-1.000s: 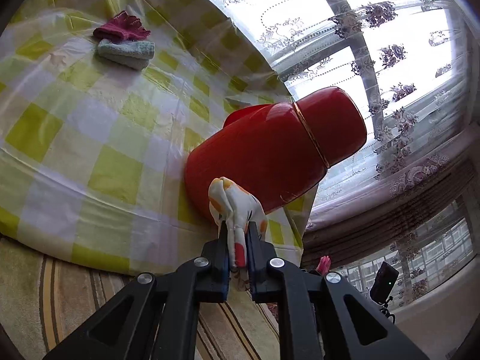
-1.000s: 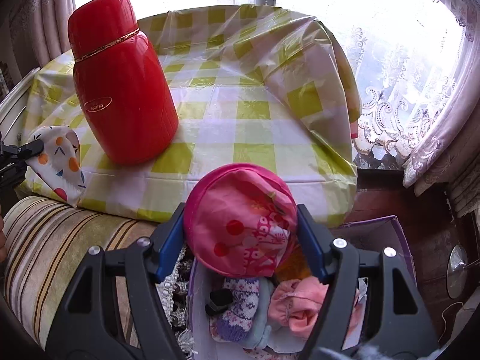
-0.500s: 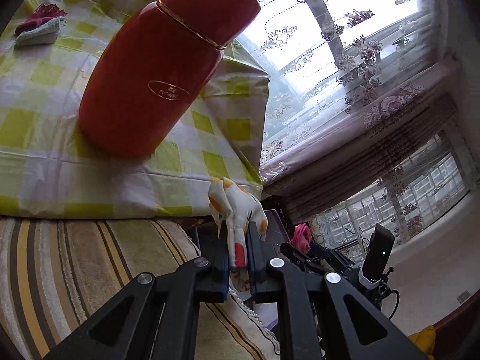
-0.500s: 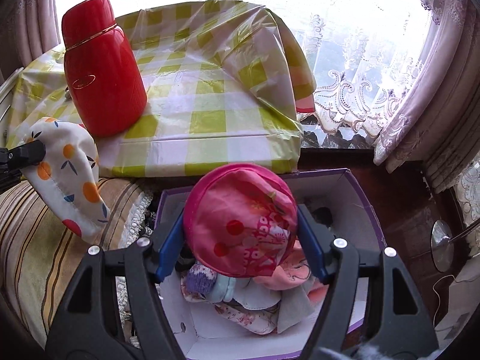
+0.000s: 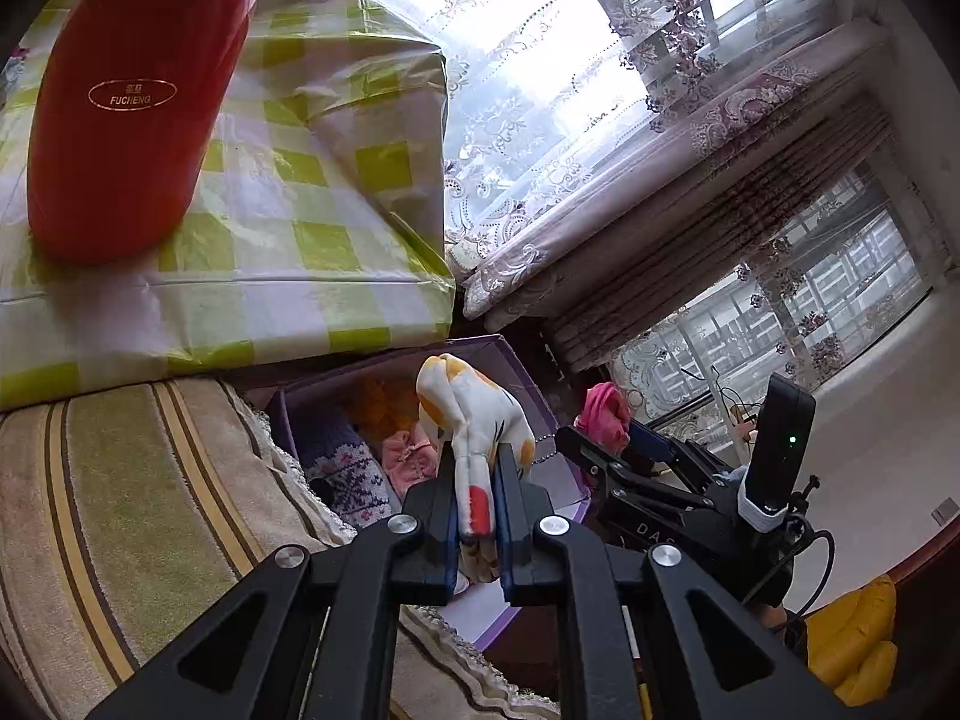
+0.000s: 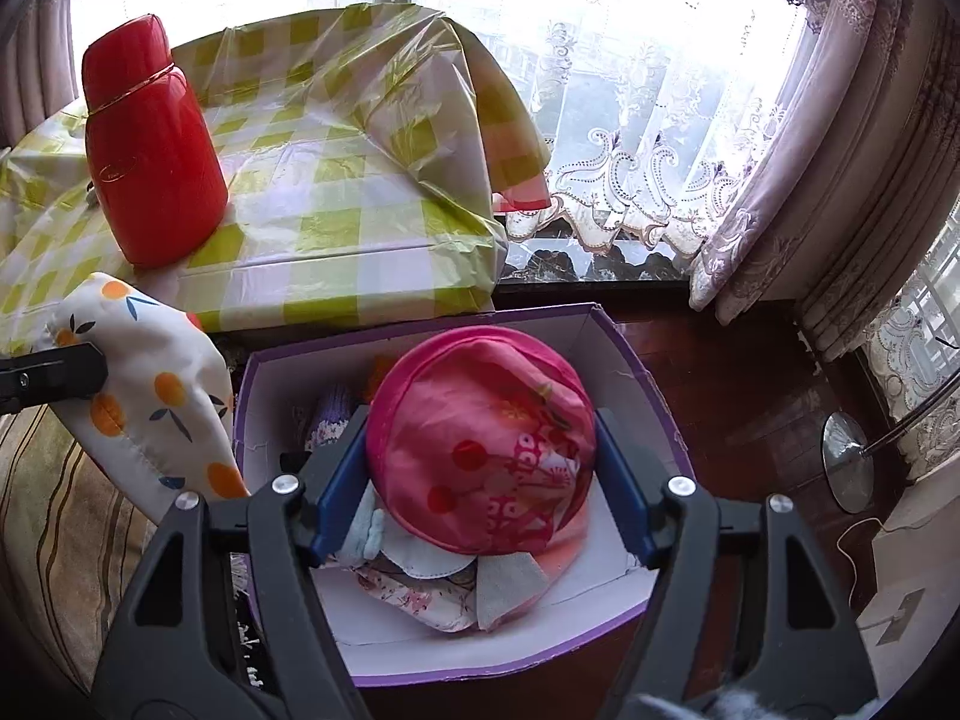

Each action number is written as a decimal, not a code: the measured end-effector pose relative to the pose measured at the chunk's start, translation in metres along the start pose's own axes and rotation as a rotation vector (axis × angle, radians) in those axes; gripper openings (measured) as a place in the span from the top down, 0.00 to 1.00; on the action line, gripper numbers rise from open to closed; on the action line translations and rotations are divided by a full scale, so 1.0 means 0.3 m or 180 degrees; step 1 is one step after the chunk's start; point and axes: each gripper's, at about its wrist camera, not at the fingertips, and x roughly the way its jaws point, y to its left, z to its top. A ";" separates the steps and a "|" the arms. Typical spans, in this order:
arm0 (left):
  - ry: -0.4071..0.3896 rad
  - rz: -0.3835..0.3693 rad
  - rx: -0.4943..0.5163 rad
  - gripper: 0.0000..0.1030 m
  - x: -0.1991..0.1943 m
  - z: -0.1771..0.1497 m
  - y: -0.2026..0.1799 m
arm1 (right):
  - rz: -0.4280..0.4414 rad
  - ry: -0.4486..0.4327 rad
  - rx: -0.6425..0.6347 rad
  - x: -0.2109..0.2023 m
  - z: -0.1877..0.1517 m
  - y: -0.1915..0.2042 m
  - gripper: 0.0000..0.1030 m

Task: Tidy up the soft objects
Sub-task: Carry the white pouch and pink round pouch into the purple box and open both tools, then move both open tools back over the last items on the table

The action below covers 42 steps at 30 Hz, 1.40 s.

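Observation:
My left gripper (image 5: 475, 474) is shut on a white cloth with orange prints (image 5: 474, 414), held above the near-left edge of a purple cardboard box (image 5: 540, 402). The cloth also shows in the right wrist view (image 6: 150, 396), left of the box (image 6: 630, 360). My right gripper (image 6: 480, 450) is shut on a pink padded hat (image 6: 480, 438), held over the middle of the box. Several soft items (image 6: 420, 594) lie inside: a purple knit piece (image 5: 348, 468), pink and floral cloths.
A red thermos (image 6: 150, 144) stands on the table with a green checked cover (image 6: 336, 204) behind the box. A striped sofa cushion (image 5: 120, 510) lies left of the box. Lace curtains (image 6: 660, 120) hang by the window. A lamp base (image 6: 852, 468) stands on the dark floor at right.
Both grippers moved away from the table toward the box. The left one swung right and now holds its cloth over the box edge. The right one now holds the hat over the box middle.

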 end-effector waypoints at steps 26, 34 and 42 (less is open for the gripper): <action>-0.0062 0.0216 -0.0127 0.56 -0.051 -0.004 0.071 | -0.0061 0.0132 -0.0338 0.012 0.015 0.085 0.21; -0.0365 0.0427 -0.0394 0.56 -0.182 0.029 0.216 | 0.0130 -0.0047 -0.0359 -0.013 0.078 0.165 0.21; -0.0619 0.0559 -0.0672 0.56 -0.293 0.075 0.375 | 0.0248 -0.0175 -0.0407 -0.007 0.183 0.258 0.21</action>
